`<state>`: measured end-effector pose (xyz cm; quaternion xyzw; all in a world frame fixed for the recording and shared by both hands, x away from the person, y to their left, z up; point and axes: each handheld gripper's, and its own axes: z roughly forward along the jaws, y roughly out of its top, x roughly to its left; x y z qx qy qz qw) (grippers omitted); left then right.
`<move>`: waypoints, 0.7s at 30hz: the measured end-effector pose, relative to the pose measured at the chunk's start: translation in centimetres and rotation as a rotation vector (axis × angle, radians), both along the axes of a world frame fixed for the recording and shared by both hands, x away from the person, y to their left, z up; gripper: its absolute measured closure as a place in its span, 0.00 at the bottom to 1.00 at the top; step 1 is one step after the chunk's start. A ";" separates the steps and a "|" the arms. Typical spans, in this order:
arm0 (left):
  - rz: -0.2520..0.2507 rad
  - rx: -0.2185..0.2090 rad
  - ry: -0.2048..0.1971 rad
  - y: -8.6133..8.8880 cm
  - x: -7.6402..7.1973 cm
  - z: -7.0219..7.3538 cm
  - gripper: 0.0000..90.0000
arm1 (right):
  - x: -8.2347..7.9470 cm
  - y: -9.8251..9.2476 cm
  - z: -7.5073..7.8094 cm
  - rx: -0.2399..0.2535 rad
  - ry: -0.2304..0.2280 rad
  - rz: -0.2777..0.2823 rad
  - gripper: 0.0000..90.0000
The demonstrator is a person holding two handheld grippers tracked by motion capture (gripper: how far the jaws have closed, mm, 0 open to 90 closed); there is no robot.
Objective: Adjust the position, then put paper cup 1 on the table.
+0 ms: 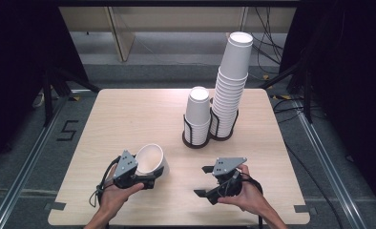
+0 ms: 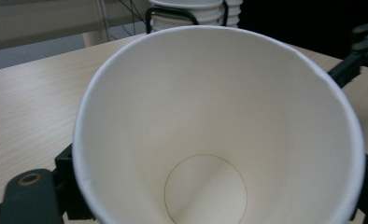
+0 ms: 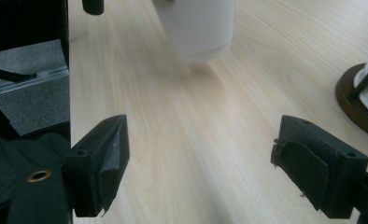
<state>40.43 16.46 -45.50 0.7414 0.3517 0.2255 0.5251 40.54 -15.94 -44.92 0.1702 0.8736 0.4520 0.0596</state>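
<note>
My left gripper (image 1: 148, 180) is shut on a white paper cup (image 1: 151, 160), held tilted above the table's front left. In the left gripper view the cup's empty inside (image 2: 210, 140) faces me, and one black finger (image 2: 67, 184) shows beside it. My right gripper (image 1: 203, 181) is open and holds nothing, low over the front right of the table. In the right gripper view its jaws (image 3: 210, 172) stand wide apart over bare wood, and the cup's base (image 3: 201, 32) hangs farther ahead.
Two black wire holders stand at the back middle of the wooden table (image 1: 129, 114): a short stack of cups (image 1: 198, 117) and a tall leaning stack (image 1: 231, 81). The holder's round base (image 3: 357, 107) lies to the right of my right gripper.
</note>
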 end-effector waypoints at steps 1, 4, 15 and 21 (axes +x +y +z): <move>0.007 0.001 0.000 0.1 0.4 0.0 0.16 | 0.0 -0.2 0.0 -0.007 0.006 -0.005 0.21; 0.031 0.022 0.012 0.4 1.1 0.2 0.16 | 0.0 -0.5 -0.1 -0.011 -0.008 -0.013 0.21; 0.103 0.039 0.018 1.5 3.5 0.4 0.16 | -0.2 -1.5 -0.6 -0.019 0.023 -0.047 0.21; 0.135 0.033 0.025 2.2 5.0 0.6 0.16 | -0.2 -1.7 -0.7 -0.023 0.032 -0.051 0.21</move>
